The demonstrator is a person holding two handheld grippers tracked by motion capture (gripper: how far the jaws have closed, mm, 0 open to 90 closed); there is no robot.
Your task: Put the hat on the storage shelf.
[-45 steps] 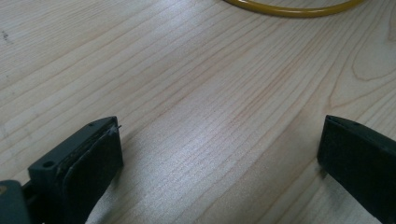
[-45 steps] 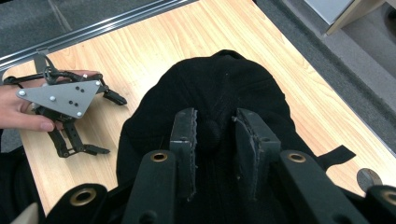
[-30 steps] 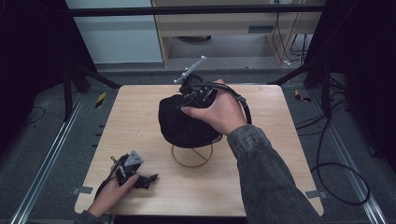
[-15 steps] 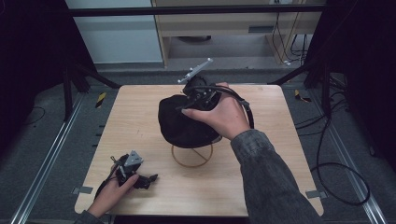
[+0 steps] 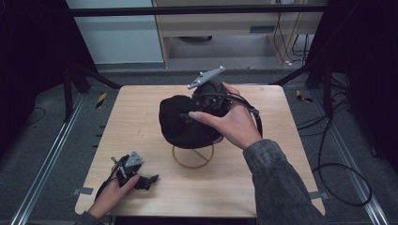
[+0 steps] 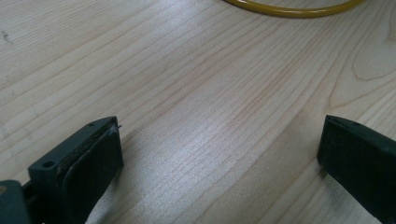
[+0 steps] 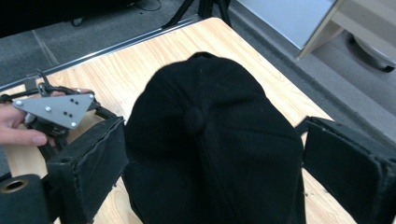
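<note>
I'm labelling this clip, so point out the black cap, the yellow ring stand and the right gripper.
black cap (image 7: pixel 210 140), right gripper view, crown near its top button.
yellow ring stand (image 5: pixel 180 161), high view, left of its base ring.
right gripper (image 7: pixel 212 154), right gripper view, between its open jaws.

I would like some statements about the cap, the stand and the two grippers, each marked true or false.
1. The cap sits on a yellow wire stand. True.
2. The right gripper is clamped on the cap. False: its fingers have just been opening and stand apart on either side of the cap.
3. The left gripper is open over bare table. True.
4. The cap is red. False: it is black.
</note>
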